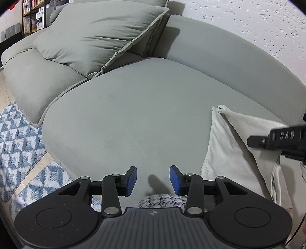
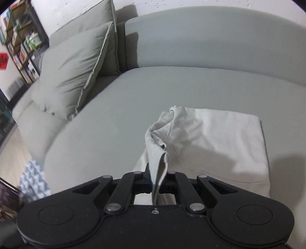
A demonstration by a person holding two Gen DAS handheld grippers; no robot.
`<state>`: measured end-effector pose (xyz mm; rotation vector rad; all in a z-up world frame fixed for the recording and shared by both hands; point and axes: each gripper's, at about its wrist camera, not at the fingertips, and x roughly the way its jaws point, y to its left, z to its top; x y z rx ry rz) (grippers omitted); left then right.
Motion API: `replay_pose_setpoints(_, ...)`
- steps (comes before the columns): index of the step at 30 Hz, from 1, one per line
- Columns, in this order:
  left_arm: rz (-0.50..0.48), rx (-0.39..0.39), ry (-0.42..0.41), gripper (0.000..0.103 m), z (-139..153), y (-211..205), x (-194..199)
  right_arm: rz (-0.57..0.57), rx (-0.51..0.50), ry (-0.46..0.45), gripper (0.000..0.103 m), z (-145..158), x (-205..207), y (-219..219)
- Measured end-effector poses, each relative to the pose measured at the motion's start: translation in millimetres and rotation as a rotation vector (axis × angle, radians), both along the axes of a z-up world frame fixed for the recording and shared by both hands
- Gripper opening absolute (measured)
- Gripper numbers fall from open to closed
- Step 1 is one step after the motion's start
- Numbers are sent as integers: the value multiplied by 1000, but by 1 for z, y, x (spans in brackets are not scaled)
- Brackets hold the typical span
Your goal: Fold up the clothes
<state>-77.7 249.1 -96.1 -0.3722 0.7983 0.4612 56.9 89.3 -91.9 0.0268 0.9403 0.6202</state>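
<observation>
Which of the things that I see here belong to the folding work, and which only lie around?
Belong to the job:
white garment
right gripper, shut on its edge
left gripper, open, holding nothing
sofa seat, the folding surface

Only lying around:
cushion
patterned rug
bookshelf

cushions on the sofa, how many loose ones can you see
1 for certain: a grey piped cushion leaning at the sofa's left back. A second cushion seems to stand behind it, mostly hidden; more may lie out of view.
</observation>
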Motion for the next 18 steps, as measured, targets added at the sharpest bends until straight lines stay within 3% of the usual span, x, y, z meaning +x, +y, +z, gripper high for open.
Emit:
replay_pose_setpoints(6,12,11,-1,39,3,1,-3,29,-9,47,5,-1,-4,10)
replay_pose_setpoints(12,21,39,-3,39,8,-1,-8,246,90,161,36,-13,-6,5)
replay_pose_setpoints(15,17,38,-7,39,8,-3,-8,189,135,145,49,0,-4,-34)
replay_pose_setpoints(18,-4,32,-18,37,9,-8,-4,99,173,125,55,11,5,-81)
